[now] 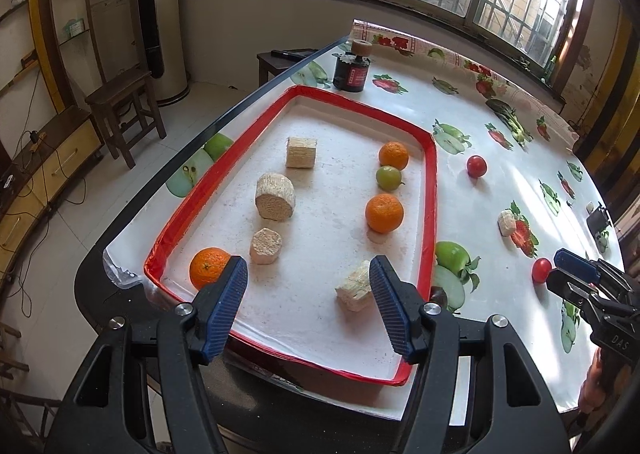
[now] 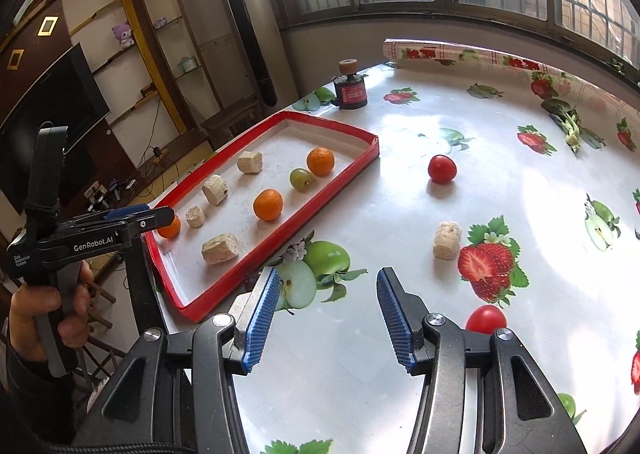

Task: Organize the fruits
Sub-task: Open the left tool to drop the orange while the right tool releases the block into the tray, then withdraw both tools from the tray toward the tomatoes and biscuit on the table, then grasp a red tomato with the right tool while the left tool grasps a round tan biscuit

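A red-rimmed white tray (image 1: 431,189) (image 2: 320,189) holds three oranges (image 1: 384,213) (image 1: 393,155) (image 1: 209,267), a green fruit (image 1: 388,177) (image 2: 301,179) and several beige corn pieces (image 1: 275,197). Two red tomatoes (image 1: 477,166) (image 1: 541,270) lie on the table to the tray's right, in the right wrist view too (image 2: 441,169) (image 2: 486,318). A beige piece (image 2: 447,240) lies between them. My left gripper (image 1: 308,294) is open and empty over the tray's near end. My right gripper (image 2: 326,314) is open and empty, left of the near tomato.
The table has a glossy fruit-print cover (image 2: 520,173). A dark jar with a cork-like top (image 1: 352,69) (image 2: 351,91) stands beyond the tray's far end. The table's left edge (image 1: 224,113) drops to a tiled floor with a wooden stool (image 1: 124,109).
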Available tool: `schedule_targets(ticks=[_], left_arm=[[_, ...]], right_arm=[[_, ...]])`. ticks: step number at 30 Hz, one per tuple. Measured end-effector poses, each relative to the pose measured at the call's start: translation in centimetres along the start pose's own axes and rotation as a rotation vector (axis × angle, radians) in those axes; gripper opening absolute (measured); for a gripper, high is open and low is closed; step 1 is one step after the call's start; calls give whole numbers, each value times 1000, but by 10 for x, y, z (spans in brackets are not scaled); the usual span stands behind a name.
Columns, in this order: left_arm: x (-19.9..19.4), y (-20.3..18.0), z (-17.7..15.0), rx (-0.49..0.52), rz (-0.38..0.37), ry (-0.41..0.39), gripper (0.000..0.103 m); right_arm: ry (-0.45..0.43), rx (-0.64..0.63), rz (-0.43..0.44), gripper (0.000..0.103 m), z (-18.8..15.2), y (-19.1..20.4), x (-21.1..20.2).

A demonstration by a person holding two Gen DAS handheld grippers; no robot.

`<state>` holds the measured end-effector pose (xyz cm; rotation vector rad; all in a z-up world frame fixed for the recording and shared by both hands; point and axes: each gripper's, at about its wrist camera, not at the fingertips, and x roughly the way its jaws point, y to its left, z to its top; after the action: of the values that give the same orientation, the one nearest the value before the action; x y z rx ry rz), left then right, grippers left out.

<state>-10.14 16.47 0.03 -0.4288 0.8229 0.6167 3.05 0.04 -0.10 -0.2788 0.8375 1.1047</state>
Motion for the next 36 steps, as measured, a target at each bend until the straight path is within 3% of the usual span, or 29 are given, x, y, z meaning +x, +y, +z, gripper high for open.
schedule_targets(ticks=[20,36], left_arm=[[-1,-100,-8,157,-142,32,63],[35,-162,10,206,-226,86,62]], right_arm=[[-6,138,-135,53,-45,-79,-43],[58,147,-143,52,-44,-100,-4]])
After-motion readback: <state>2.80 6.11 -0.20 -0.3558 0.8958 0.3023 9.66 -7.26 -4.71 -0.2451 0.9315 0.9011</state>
